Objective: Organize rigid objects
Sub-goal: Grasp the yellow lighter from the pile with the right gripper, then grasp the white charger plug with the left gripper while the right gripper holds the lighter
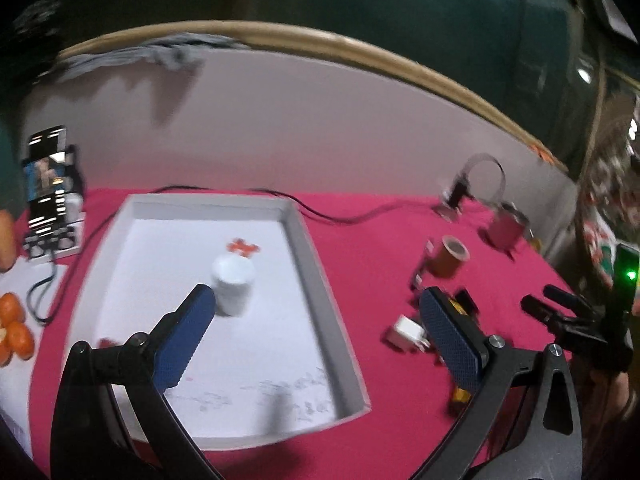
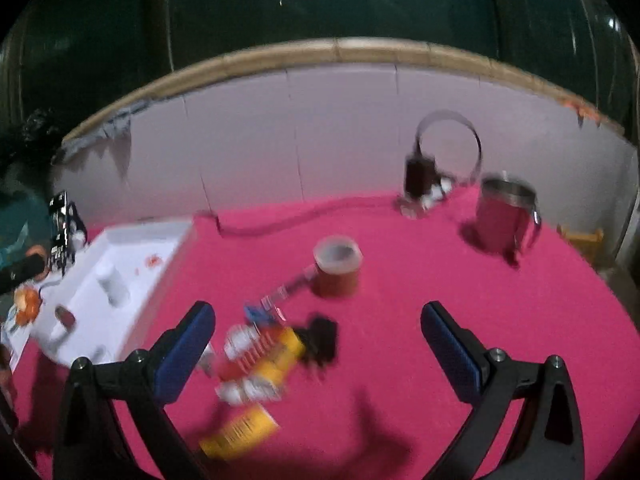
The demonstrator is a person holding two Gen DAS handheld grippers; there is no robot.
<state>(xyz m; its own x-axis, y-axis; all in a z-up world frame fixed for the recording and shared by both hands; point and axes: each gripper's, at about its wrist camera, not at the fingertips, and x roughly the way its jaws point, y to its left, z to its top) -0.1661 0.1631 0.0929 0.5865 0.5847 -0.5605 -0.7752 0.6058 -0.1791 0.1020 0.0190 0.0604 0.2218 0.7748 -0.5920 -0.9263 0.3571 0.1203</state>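
A white tray (image 1: 312, 248) lies on the pink cloth with a white cylindrical tub (image 1: 234, 284) upright inside it, beside a small orange-red piece (image 1: 242, 247). My left gripper (image 1: 320, 320) hangs open over the tray's right side, its left finger near the tub. To the tray's right lie a white charger (image 1: 408, 334), a brown tape roll (image 1: 450, 260) and a metal mug (image 1: 506, 230). My right gripper (image 2: 316, 316) is open above a blurred pile: a yellow box (image 2: 280, 356), a black item (image 2: 322, 340) and a yellow packet (image 2: 240, 432). The tape roll (image 2: 338, 268) stands beyond.
A phone on a stand (image 1: 48, 184) and oranges (image 1: 16, 328) sit left of the tray. A black cable (image 1: 340, 216) runs behind it. Headphones (image 2: 444, 152) and the mug (image 2: 506, 216) stand at the back right by the pale wall. The right gripper (image 1: 538, 298) shows at the far right.
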